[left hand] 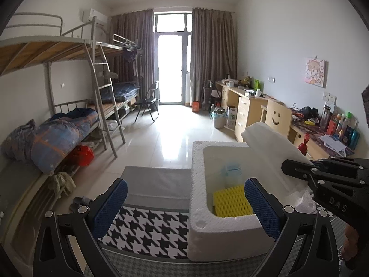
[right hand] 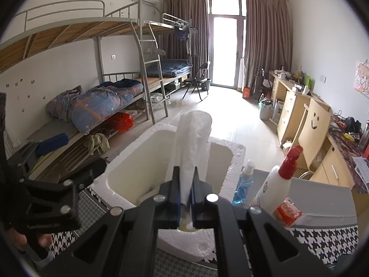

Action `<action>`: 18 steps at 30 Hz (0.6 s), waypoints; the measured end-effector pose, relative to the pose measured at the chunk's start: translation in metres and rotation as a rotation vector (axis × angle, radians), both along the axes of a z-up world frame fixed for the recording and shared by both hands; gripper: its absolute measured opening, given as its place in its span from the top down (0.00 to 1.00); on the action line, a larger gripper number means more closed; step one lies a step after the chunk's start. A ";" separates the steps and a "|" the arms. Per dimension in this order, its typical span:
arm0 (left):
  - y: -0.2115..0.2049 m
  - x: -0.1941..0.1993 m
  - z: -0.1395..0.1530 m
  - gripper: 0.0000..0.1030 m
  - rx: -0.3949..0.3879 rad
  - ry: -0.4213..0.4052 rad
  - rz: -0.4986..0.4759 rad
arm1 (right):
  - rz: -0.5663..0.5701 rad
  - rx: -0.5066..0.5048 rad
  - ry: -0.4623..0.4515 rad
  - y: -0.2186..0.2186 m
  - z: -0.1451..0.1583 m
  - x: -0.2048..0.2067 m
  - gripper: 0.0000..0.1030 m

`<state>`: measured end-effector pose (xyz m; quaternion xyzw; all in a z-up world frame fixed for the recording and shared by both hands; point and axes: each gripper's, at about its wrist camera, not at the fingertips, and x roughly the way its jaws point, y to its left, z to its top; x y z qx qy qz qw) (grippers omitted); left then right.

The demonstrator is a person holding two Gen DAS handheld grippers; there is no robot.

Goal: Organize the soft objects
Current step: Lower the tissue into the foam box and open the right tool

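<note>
Two spray bottles at the right of the white foam box (right hand: 129, 168): a small blue one (right hand: 243, 184) touching its right wall, a white one with a red pump head (right hand: 274, 184) just beside that, a red-and-orange packet (right hand: 287, 212) at its foot. All on a table under a black-and-white houndstooth cloth (left hand: 147, 230), with a grey pad (left hand: 156, 184) behind, left of the box. Further off: metal bunk beds (left hand: 76, 69) along the left wall with a rolled blue quilt (left hand: 60, 138) on the lower bunk, a folding chair (left hand: 150, 101) near the curtained glass door, wooden desks (left hand: 244, 108) along the right wall, a chair back with a painted smile (left hand: 278, 116).

Left gripper (left hand: 185, 200) spread to its widest, nothing between the blue pads (left hand: 110, 205); right pad in front of the box's inner corner, left pad over the cloth. Right gripper (right hand: 186, 192) pressed together, pinching a folded sheet of white foam wrap (right hand: 193, 143) by its lower end; sheet upright and leaning over the right side of the open box, upper end above the rim. In the left view, same sheet (left hand: 272, 147) slanting across the box's right wall, held by the black arm of the other tool.

Inside the box: a yellow waffle sponge (left hand: 233, 202) on the floor near the front wall, partly hidden by the left tool's right pad; behind it a pale blue-and-white item, too blurred to name. Lower end of the wrap lost between the right pads. Fingers (right hand: 43, 239) on the left tool's handle cut off at the lower left edge.
</note>
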<state>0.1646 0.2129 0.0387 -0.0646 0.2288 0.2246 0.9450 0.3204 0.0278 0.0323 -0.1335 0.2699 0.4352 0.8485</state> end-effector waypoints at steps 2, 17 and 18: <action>0.001 0.000 -0.001 0.01 0.001 0.010 0.004 | 0.001 -0.006 0.006 0.002 -0.003 0.003 0.91; 0.002 -0.007 -0.006 0.01 -0.044 0.029 0.008 | -0.012 -0.035 0.063 0.013 -0.017 0.018 0.32; 0.003 -0.008 -0.006 0.01 -0.055 0.027 0.007 | -0.008 -0.034 0.059 0.011 -0.016 0.017 0.31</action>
